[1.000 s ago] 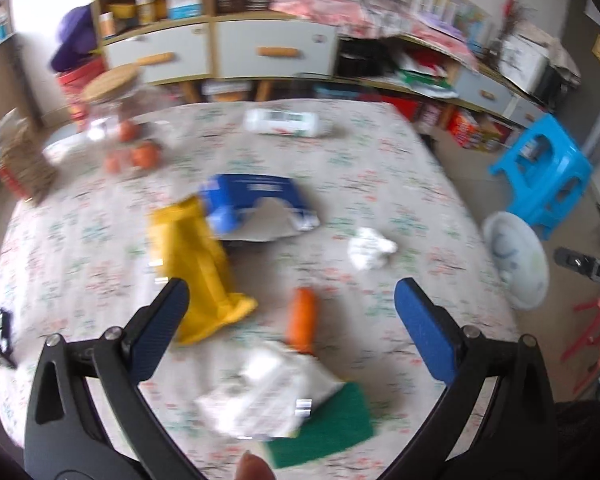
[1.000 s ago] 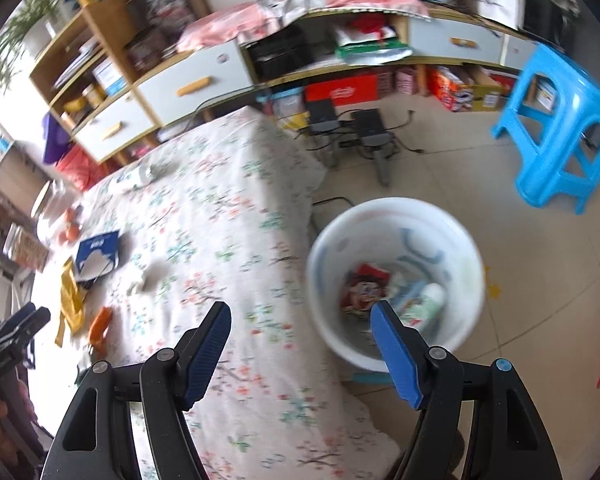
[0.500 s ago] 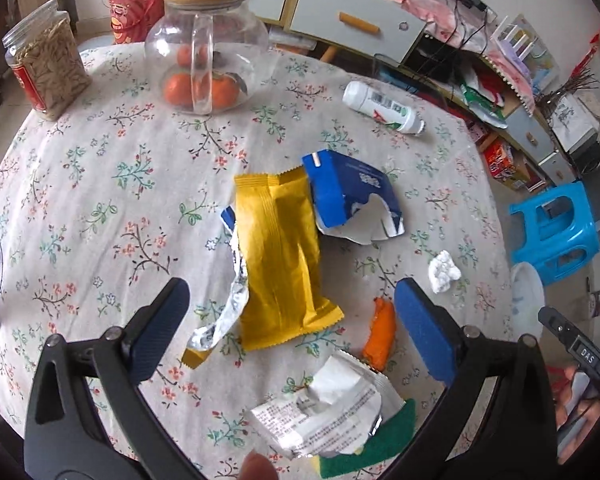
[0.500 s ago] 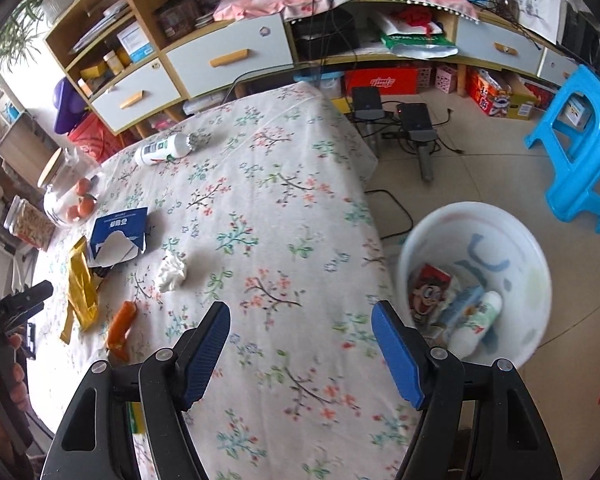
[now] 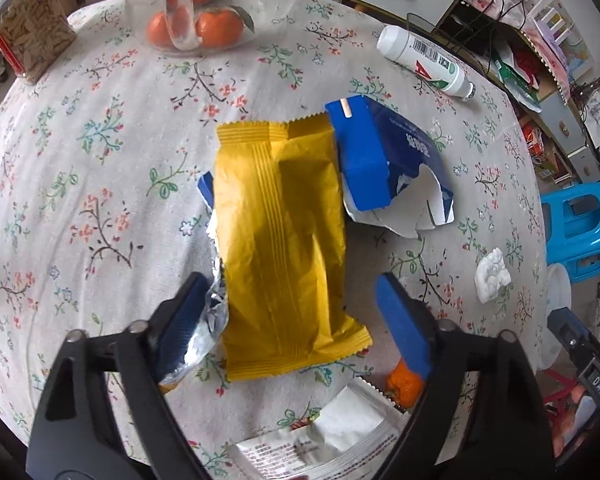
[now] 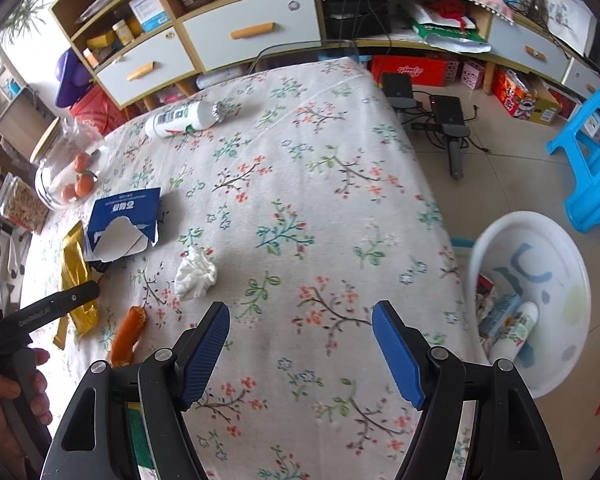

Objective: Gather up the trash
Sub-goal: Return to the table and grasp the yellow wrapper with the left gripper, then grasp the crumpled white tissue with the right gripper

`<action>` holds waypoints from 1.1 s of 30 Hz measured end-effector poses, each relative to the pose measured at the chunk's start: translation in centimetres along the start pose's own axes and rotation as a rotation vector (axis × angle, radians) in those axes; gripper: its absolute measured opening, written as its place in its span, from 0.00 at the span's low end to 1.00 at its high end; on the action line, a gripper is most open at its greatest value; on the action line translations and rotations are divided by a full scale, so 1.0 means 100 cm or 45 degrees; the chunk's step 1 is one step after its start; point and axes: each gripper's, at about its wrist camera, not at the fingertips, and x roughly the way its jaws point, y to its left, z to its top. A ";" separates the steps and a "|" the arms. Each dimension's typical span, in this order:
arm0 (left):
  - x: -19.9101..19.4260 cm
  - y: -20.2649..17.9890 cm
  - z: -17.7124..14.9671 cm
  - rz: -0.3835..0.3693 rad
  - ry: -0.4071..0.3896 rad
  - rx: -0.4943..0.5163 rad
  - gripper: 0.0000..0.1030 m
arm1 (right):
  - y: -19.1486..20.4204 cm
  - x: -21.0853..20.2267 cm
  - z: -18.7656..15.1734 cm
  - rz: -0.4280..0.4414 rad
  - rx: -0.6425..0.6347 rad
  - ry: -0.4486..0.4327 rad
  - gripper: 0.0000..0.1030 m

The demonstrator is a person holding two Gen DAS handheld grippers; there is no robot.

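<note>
Since the last frame we have brought our left tongs [image 5: 296, 316] down close over the yellow snack wrapper [image 5: 282, 240], which now fills the middle of the left wrist view, while our right tongs [image 6: 300, 344] have swung further over the bench [image 6: 320, 184] and away from the basin. Both pairs are spread wide and grasp nothing. The left pair straddles the near end of the yellow wrapper, with the left blue pad against a crumpled strip of silver foil [image 5: 206, 328] and the right pad just above an orange scrap [image 5: 404, 386]. Below the wrapper lies a torn white packet [image 5: 320, 440]. Its far corner lies over a torn blue carton [image 5: 384, 164]. Right of that we see a crumpled white tissue [image 5: 492, 276], and farther back a white bottle [image 5: 424, 60] on its side, a glass jar of oranges [image 5: 200, 12] and a jar of seeds [image 5: 30, 36].

From the right wrist view, our right tongs hang over bare flowered cloth, with the tissue [image 6: 195, 274] just ahead and to the left. The white basin [image 6: 540, 304] stands on the floor beside the bench, trash already inside, near a blue stool [image 6: 592, 160]
</note>
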 end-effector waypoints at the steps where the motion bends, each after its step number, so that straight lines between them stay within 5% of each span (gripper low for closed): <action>1: 0.000 0.001 0.000 -0.002 0.002 -0.005 0.73 | 0.003 0.002 0.000 0.000 -0.006 0.004 0.73; 7: -0.010 0.012 -0.005 -0.082 -0.006 -0.010 0.42 | 0.018 0.017 0.003 0.014 -0.015 0.033 0.73; 20: -0.054 0.034 -0.027 -0.142 -0.088 0.056 0.40 | 0.057 0.052 0.005 0.040 -0.058 0.097 0.74; 33: -0.064 0.042 -0.036 -0.143 -0.108 0.060 0.40 | 0.094 0.071 0.008 -0.009 -0.162 0.041 0.74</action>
